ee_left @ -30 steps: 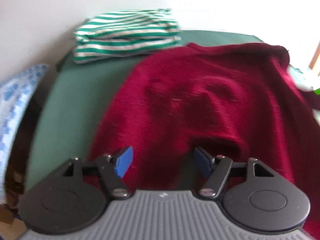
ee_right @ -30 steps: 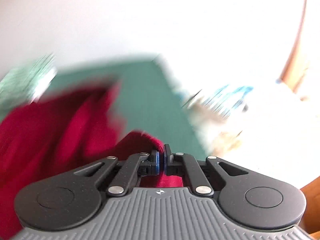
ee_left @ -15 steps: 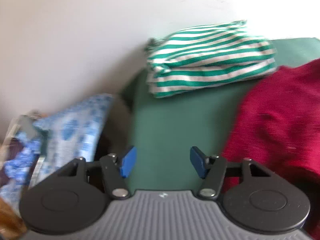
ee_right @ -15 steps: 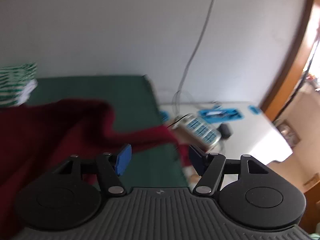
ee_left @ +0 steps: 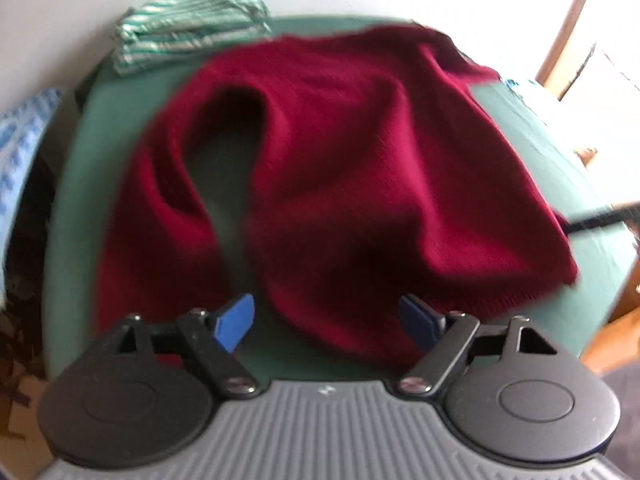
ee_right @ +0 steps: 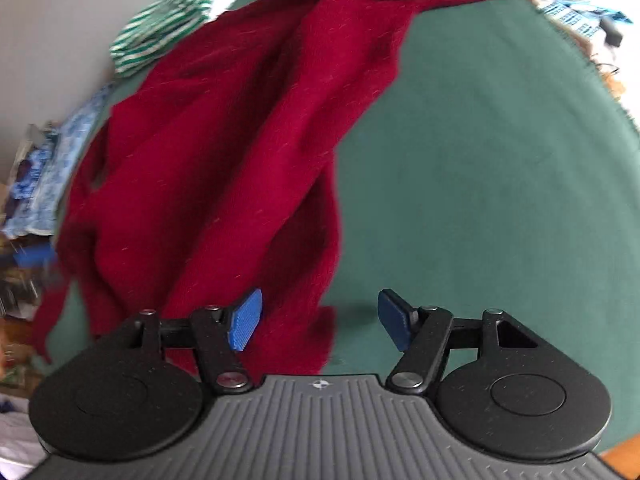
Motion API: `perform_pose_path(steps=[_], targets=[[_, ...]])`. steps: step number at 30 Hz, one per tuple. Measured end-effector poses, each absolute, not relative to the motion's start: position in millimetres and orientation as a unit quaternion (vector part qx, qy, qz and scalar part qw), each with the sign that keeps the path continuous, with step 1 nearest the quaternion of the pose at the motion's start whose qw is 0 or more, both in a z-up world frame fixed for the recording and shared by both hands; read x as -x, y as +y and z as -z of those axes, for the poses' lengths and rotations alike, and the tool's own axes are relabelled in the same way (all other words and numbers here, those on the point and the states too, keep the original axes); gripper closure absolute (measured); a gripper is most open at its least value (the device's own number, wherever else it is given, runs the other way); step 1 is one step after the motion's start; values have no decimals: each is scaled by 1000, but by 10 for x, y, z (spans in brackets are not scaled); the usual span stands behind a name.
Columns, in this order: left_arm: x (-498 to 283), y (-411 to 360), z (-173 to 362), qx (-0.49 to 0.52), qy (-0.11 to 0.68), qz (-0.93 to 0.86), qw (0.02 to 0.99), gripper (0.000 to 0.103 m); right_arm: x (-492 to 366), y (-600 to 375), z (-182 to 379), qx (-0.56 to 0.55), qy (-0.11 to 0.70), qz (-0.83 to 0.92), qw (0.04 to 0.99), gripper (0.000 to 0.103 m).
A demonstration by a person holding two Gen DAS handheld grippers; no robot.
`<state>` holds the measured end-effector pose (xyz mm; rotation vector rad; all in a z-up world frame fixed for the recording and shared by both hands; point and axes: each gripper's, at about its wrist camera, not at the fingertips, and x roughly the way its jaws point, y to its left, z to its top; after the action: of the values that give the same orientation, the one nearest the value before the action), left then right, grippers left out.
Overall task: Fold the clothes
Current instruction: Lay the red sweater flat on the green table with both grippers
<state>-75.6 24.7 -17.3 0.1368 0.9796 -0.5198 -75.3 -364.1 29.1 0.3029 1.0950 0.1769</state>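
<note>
A dark red knitted sweater [ee_left: 360, 168] lies rumpled and unfolded on the green table [ee_left: 560, 168]. It also shows in the right wrist view [ee_right: 224, 152], stretching from the far edge toward me. My left gripper [ee_left: 328, 322] is open and empty, just above the sweater's near hem. My right gripper [ee_right: 320, 320] is open and empty, with the sweater's near end lying beneath and between its blue pads [ee_right: 245, 320]. A folded green-and-white striped garment [ee_left: 192, 36] sits at the table's far left, also seen in the right wrist view [ee_right: 168, 28].
A blue-and-white patterned cloth [ee_left: 20, 148] hangs left of the table, also in the right wrist view [ee_right: 56, 168]. Cables and small items [ee_right: 580, 20] lie on a white surface at the far right. A dark rod [ee_left: 600, 218] crosses the right table edge.
My right gripper opened and let go of the red sweater, then dropped to look down on it. My left gripper swung left to the striped pile and back over the sweater.
</note>
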Motion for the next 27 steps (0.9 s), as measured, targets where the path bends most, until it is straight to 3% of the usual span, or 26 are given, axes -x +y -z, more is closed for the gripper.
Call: perform_pose_path(steps=[7, 9, 10, 11, 12, 13, 15, 17, 19, 27], targets=[[1008, -115, 408, -41, 470, 208, 857, 16, 768, -3528, -161, -123, 459, -116, 872, 35], [1023, -176, 486, -24, 476, 204, 855, 15, 749, -3510, -158, -106, 449, -120, 879, 53], [1038, -195, 506, -17, 472, 200, 859, 8, 740, -3494, -154, -96, 448, -118, 881, 80], [1051, -229, 517, -16, 465, 192, 864, 7, 743, -3486, -137, -94, 448, -114, 881, 91], [1057, -273, 526, -18, 462, 182, 868, 7, 734, -3495, -131, -103, 450, -106, 881, 92], [1066, -320, 538, -24, 458, 170, 872, 11, 731, -3504, -131, -115, 451, -99, 880, 94], [1093, -389, 531, -37, 448, 139, 882, 28, 766, -3533, -181, -151, 443, -94, 879, 95], [1112, -377, 490, -19, 446, 126, 886, 65, 853, -3553, -257, -155, 425, -92, 887, 95], [1134, -330, 465, 6, 452, 120, 884, 87, 975, -3565, -344, -140, 404, -90, 900, 95], [1540, -239, 216, 48, 446, 119, 886, 92, 1308, -3690, -476, -125, 391, -92, 907, 96]])
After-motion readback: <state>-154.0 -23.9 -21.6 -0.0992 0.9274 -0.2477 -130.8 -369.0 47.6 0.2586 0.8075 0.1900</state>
